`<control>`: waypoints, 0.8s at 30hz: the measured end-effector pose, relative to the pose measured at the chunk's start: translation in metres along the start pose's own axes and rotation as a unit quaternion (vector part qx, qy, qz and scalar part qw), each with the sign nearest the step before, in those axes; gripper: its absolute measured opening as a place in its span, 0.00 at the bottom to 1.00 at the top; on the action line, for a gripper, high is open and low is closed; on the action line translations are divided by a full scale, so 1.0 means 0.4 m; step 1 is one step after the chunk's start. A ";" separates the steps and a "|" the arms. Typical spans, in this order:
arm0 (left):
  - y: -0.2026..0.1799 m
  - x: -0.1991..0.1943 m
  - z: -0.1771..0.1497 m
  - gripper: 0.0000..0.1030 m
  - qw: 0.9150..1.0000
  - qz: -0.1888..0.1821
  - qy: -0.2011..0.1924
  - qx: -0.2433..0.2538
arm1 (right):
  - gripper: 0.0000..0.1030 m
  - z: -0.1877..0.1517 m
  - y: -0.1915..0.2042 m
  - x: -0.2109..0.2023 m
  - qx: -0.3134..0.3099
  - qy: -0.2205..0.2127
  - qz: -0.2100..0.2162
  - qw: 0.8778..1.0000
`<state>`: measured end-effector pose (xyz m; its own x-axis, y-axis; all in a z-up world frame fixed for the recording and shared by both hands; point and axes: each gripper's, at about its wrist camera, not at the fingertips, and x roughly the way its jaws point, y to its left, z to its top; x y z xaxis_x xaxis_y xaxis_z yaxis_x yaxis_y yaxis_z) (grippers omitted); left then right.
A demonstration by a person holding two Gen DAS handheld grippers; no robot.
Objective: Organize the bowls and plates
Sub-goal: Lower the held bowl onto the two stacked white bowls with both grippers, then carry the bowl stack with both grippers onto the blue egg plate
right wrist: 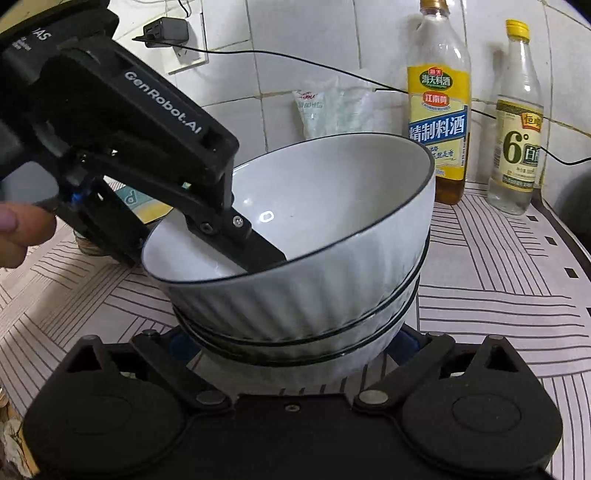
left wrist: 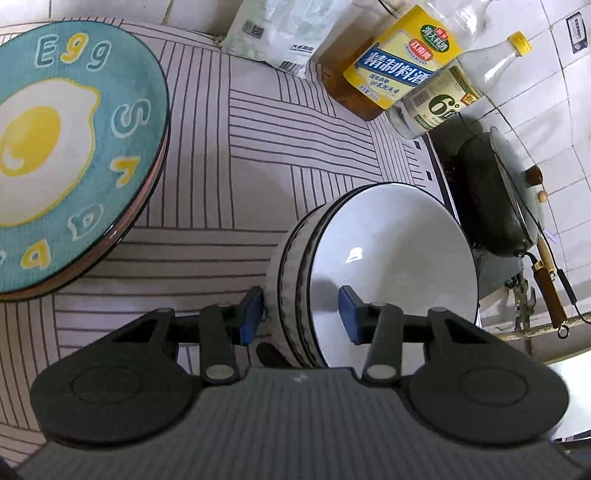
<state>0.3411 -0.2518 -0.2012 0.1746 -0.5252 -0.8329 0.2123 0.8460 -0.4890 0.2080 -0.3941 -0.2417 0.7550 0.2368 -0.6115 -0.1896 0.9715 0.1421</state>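
Observation:
A stack of white ribbed bowls with dark rims (left wrist: pixel 391 254) (right wrist: pixel 314 266) stands on the striped mat. My left gripper (left wrist: pixel 301 314) straddles the stack's rim, one blue pad outside, one inside the top bowl; the jaws stand apart and do not pinch it. The left gripper's finger (right wrist: pixel 255 247) shows reaching into the top bowl in the right wrist view. My right gripper (right wrist: pixel 295 345) is open wide around the base of the stack, its fingertips mostly hidden behind the bowls. A teal plate with a fried-egg picture (left wrist: pixel 62 147) lies on top of other plates at the left.
A cooking-wine bottle (right wrist: pixel 439 107) (left wrist: pixel 391 70) and a vinegar bottle (right wrist: pixel 517 122) (left wrist: pixel 454 88) stand by the tiled wall. White bags (left wrist: pixel 273 29) lean at the back. A dark wok with a lid (left wrist: pixel 498 195) sits beyond the mat's right edge. A cable runs along the wall.

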 end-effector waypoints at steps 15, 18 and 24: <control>-0.056 -0.009 -0.027 0.41 0.996 0.028 0.012 0.088 | 0.95 0.005 0.003 -0.005 -0.035 0.030 0.006 0.999; -0.063 -0.012 -0.035 0.41 0.994 0.030 0.016 0.104 | 0.95 -0.006 0.006 -0.019 -0.050 0.025 0.006 0.998; -0.078 -0.030 -0.042 0.41 0.994 0.027 0.011 0.104 | 0.95 0.001 0.001 -0.042 -0.049 0.018 0.004 0.999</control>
<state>0.3162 -0.2704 -0.1800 0.1701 -0.4754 -0.8631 0.3971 0.8347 -0.3815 0.1954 -0.3976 -0.2310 0.7302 0.2419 -0.6390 -0.2571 0.9638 0.0711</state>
